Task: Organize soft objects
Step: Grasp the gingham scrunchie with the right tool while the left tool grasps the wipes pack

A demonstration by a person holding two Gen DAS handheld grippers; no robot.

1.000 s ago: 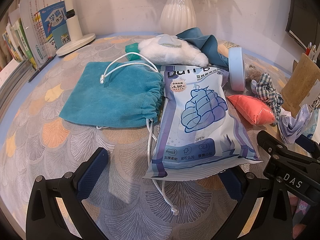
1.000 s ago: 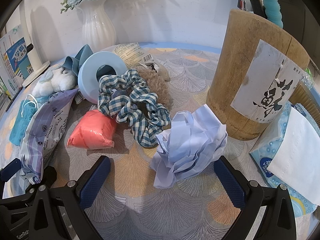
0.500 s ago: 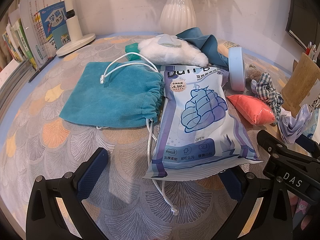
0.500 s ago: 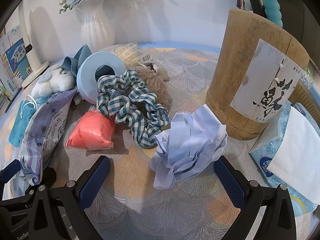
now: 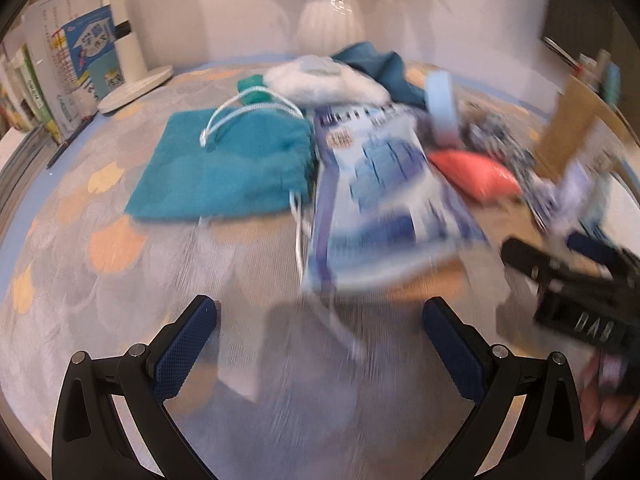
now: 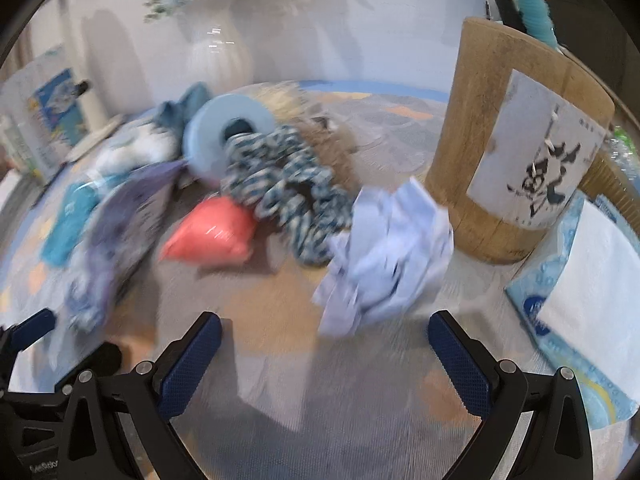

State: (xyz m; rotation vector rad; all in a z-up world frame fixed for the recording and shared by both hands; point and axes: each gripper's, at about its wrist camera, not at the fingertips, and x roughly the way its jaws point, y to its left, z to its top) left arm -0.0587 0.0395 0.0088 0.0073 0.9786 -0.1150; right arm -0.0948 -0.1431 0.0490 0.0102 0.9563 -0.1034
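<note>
Both now views are motion-blurred. In the left wrist view a teal drawstring pouch (image 5: 228, 168) lies left of a blue-white soft packet (image 5: 384, 200), with a white plush (image 5: 324, 80) behind and a coral pouch (image 5: 476, 174) to the right. My left gripper (image 5: 320, 348) is open and empty, short of the packet. In the right wrist view a crumpled pale-blue cloth (image 6: 388, 252), a checked scrunchie (image 6: 280, 184) and the coral pouch (image 6: 208, 236) lie ahead. My right gripper (image 6: 324, 360) is open and empty, just short of the cloth.
A wooden cylinder holder (image 6: 516, 136) stands at the right, a tissue pack (image 6: 580, 292) beside it. A white vase (image 5: 332, 16) stands at the back wall, books (image 5: 72, 60) and a lamp base (image 5: 136, 88) at the left. A pale-blue ring (image 6: 228, 136) leans behind the scrunchie.
Both grippers have pulled back and lifted a little from the objects; the views are now blurred by motion. The packet no longer covers the left gripper's right finger. Nothing was grasped.
</note>
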